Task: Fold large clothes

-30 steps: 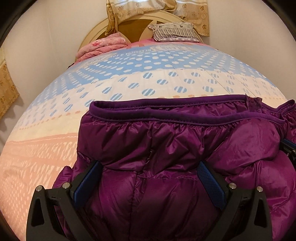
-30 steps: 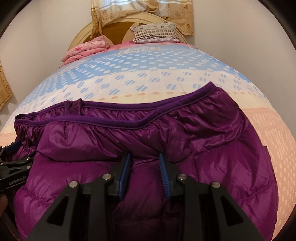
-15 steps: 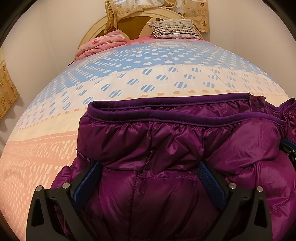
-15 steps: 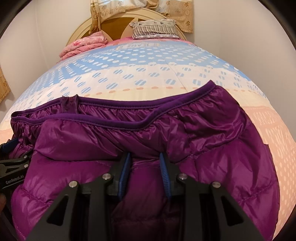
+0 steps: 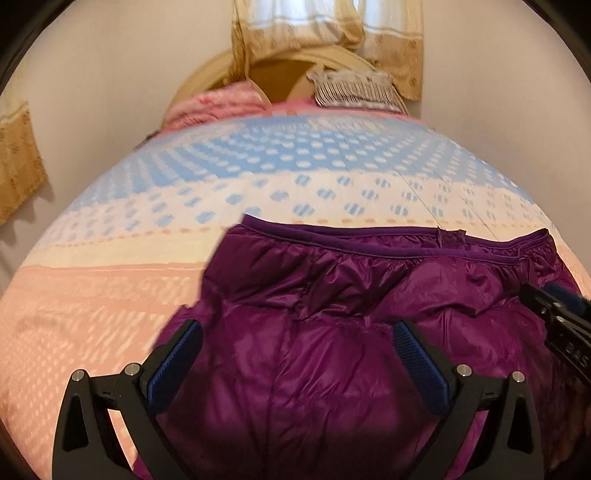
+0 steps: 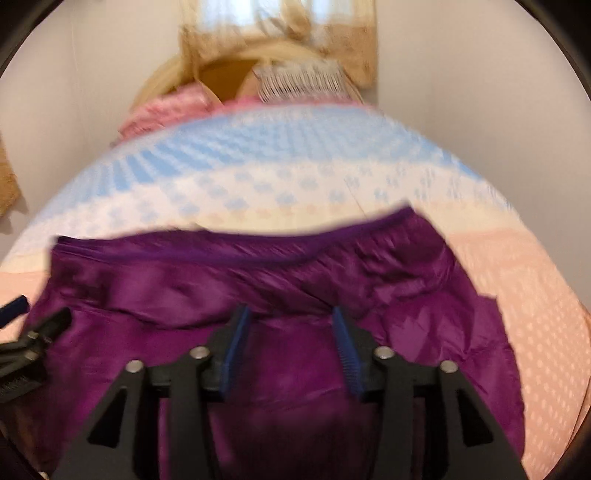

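Observation:
A shiny purple puffer jacket (image 5: 332, 295) lies folded on the bed, its banded hem (image 5: 369, 242) turned toward the headboard. My left gripper (image 5: 295, 328) hovers over the jacket's left half, open wide, and its blue pads touch nothing. My right gripper (image 6: 290, 314) is over the right half of the jacket (image 6: 258, 280). Its jaws are opening, and the fabric lies below them without being pinched. Each gripper shows at the edge of the other's view: the right gripper (image 5: 557, 314) and the left gripper (image 6: 29, 332).
The bed (image 5: 110, 295) has a pink, cream and blue dotted cover. A folded pink blanket (image 5: 214, 107) and a striped pillow (image 5: 354, 88) sit by the rounded headboard (image 5: 207, 74). Walls close in on both sides, and curtains (image 5: 325, 33) hang behind.
Both grippers have lifted and drawn back, so the jacket looks smaller and lower in each view. The right jaws have spread apart from a narrow gap. The left jaws stay wide.

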`<action>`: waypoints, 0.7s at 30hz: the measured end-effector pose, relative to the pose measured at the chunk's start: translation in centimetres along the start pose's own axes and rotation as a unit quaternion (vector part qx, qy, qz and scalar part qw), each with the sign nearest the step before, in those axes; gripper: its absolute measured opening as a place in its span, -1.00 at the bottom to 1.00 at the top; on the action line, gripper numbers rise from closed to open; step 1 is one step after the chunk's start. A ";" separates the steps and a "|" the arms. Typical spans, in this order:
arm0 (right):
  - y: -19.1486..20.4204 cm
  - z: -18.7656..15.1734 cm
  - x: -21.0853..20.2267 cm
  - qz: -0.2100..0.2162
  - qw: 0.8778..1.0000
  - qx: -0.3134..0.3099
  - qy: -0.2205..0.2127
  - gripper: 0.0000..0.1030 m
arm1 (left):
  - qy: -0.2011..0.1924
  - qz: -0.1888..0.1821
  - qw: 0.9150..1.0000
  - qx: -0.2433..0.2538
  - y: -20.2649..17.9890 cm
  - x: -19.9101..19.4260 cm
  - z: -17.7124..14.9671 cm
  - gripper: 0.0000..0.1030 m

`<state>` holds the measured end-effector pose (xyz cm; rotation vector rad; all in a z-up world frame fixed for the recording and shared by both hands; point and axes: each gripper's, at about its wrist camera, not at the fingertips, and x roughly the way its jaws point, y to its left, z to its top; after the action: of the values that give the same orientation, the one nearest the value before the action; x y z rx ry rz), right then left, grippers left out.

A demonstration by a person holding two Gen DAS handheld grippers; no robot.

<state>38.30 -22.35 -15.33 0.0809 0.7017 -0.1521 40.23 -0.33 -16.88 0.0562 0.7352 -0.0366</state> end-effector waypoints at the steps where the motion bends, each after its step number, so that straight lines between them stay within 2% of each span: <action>1: 0.8 -0.1 -0.3 0.008 1.000 -0.006 -0.003 0.08 | -0.005 0.010 1.000 0.002 0.1 0.0 -0.3 0.98; 3: 2.2 -0.9 0.4 0.005 1.000 -0.023 0.003 0.08 | -0.003 0.023 1.000 0.007 0.0 0.7 -0.9 0.98; 6: 1.9 -2.3 2.6 0.005 0.999 -0.015 0.028 0.08 | 0.026 0.042 0.999 0.009 0.1 2.8 -2.0 0.98; 9: 1.6 -3.1 3.7 0.006 0.999 -0.017 0.030 0.09 | 0.022 0.026 0.999 -0.003 0.4 3.3 -2.4 0.98; 15: 2.0 -3.1 4.3 -0.009 0.999 -0.030 0.043 0.10 | 0.048 0.006 0.999 -0.005 0.3 4.8 -2.2 0.98; 21: 2.6 -3.4 4.5 -0.027 0.997 -0.045 0.048 0.11 | 0.051 0.009 0.999 -0.003 0.0 4.8 -2.1 0.98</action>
<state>39.95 -19.89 -20.72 -0.0176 0.8061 -0.1696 42.41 -0.24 -21.68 0.0585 0.8359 -0.0140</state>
